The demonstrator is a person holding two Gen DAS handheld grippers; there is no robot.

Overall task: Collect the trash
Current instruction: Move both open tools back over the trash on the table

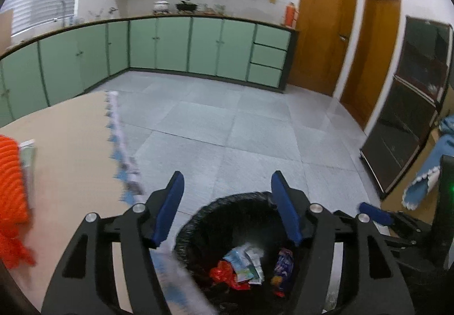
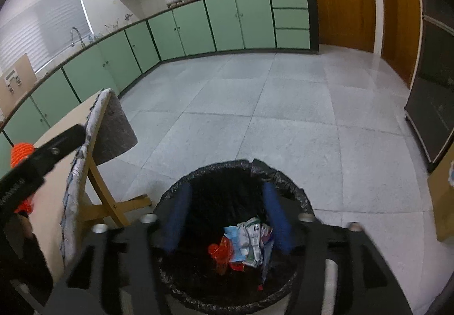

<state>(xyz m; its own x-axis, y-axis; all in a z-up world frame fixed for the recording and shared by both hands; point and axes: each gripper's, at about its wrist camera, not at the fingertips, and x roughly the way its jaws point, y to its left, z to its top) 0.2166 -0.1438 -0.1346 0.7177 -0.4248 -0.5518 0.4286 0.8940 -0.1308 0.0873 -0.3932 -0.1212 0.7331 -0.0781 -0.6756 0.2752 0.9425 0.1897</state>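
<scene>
A round bin lined with a black bag [image 1: 215, 207] [image 2: 215, 166] stands on the floor beside the table. Crumpled wrappers [image 1: 244, 266] [image 2: 247, 241] in red, white, light blue and purple lie at its bottom. My left gripper [image 1: 227, 181] is open at the bin's near left rim, and nothing is between its blue pads. My right gripper [image 2: 227, 190] hangs open right over the bin's mouth, also with nothing in it. In the left wrist view, one blue pad [image 1: 374, 212] of the right gripper shows at the right. The left gripper's black body [image 2: 42, 161] crosses the right wrist view's left side.
A tan-topped table [image 1: 71, 144] [image 2: 48, 201] with a patterned cloth edge and wooden legs [image 2: 107, 198] stands left of the bin. An orange knitted thing [image 1: 11, 167] lies on it. Grey floor tiles [image 2: 269, 104] stretch to green cabinets [image 1: 170, 45]. A dark cabinet [image 1: 403, 116] stands at the right.
</scene>
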